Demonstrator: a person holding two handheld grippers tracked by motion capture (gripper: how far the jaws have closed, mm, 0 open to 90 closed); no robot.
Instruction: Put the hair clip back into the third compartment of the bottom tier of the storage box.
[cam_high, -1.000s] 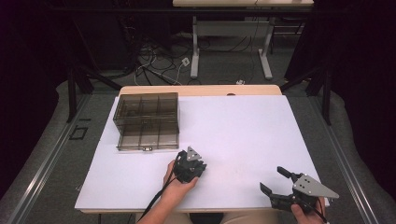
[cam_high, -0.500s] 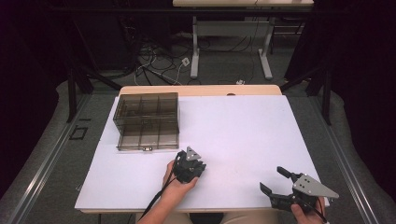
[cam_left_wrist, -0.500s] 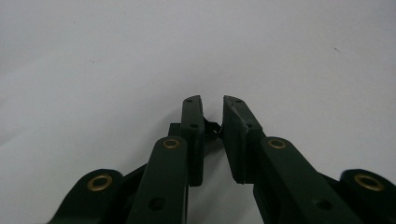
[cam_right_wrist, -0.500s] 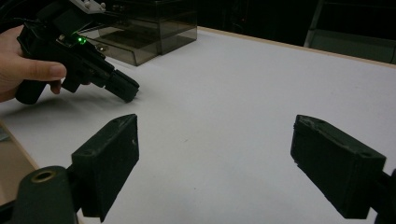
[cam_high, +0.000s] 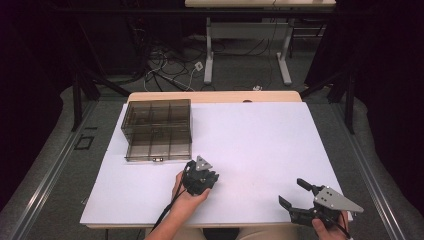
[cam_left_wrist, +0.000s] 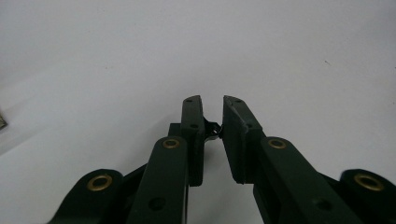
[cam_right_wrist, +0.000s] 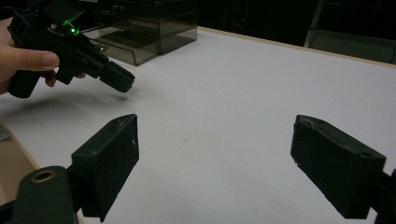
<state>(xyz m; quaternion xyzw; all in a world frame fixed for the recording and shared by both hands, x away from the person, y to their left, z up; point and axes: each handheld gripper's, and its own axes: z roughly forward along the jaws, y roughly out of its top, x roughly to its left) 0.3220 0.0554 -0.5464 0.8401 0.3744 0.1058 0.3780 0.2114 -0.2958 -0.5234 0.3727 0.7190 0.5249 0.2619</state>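
High view, organizer box (cam_high: 157, 131): a smoky see-through box with compartments is seen on the far left part of the white table (cam_high: 260, 135).
High view, left gripper (cam_high: 206, 176): it is held just nearer than the organizer box and a little to its right, close over the table top; its jaws cannot be made out from here.
High view, right gripper (cam_high: 295, 195): it is held well apart from the organizer box, at the near right edge of the table, with its jaws spread wide and nothing between them.
Left gripper view, left gripper (cam_left_wrist: 213, 103): the jaws are drawn nearly together, a narrow slit being left at the tips; nothing is pinched, and bare table is seen beyond.
Right gripper view, right gripper (cam_right_wrist: 215, 140): the jaws are spread far apart over bare table.
Right gripper view, organizer box (cam_right_wrist: 149, 23): it is seen at the far left, just beyond the left gripper (cam_right_wrist: 116, 77), which is carried by a hand (cam_right_wrist: 23, 63).
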